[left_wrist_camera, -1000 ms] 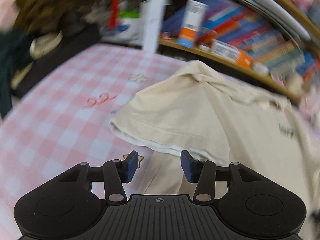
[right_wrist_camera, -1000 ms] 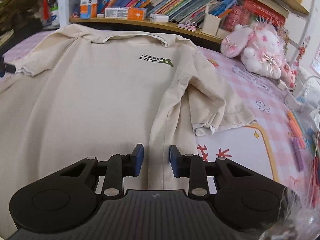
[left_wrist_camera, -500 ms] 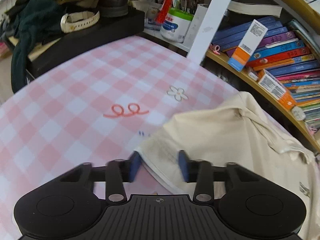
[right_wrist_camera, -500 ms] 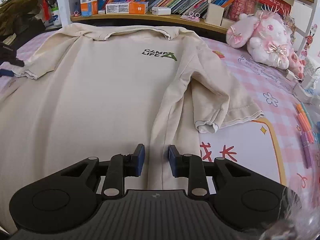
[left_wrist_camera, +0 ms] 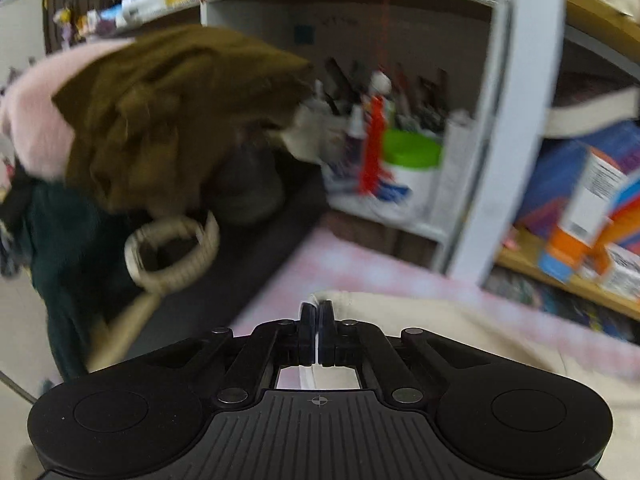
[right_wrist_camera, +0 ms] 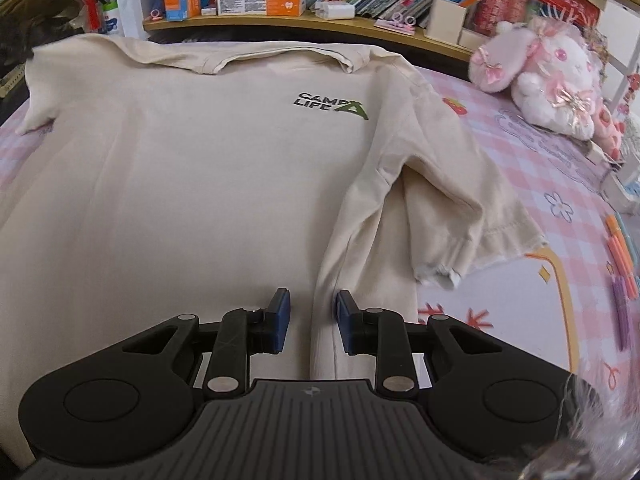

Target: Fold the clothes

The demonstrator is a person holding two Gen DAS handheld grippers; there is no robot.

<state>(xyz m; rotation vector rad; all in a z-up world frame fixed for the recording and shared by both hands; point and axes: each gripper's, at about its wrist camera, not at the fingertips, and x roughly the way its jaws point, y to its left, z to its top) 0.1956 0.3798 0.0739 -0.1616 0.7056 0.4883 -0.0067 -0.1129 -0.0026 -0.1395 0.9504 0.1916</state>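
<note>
Cream cotton fills most of your right wrist view: the T-shirt (right_wrist_camera: 192, 184) lies face up and spread across the pink checked tabletop (right_wrist_camera: 532, 168), its collar toward the far edge below the bookshelf (right_wrist_camera: 360, 20) and its "CAMP LIFE" logo (right_wrist_camera: 330, 105) on the chest. The sleeve (right_wrist_camera: 460, 216) on the right-hand side is creased and partly doubled over, with its hem reaching toward the right edge of the tabletop. Your right gripper (right_wrist_camera: 310, 318) hovers low over the near part of the shirt with its blue-padded jaws apart, one on each side of a raised lengthwise fold of fabric; you cannot tell whether the pads touch the cloth.

Your left gripper (left_wrist_camera: 318, 330) has its jaws pressed together on a thin edge of the same cream fabric, which shows as a pale strip between the fingers and bulges just to their right. That view is blurred. Past the far left edge of the tabletop a heap of clothes (left_wrist_camera: 168, 120) in olive brown, pink and dark green sits on a dark surface, with a pale looped band (left_wrist_camera: 172, 252) below it. A green-lidded tub (left_wrist_camera: 408, 176) stands in the white shelf unit behind, and a red tassel (left_wrist_camera: 372, 144) hangs in front of it. A pink plush rabbit (right_wrist_camera: 536, 84) rests near the far right corner, and markers (right_wrist_camera: 622, 256) lie at the right edge.
</note>
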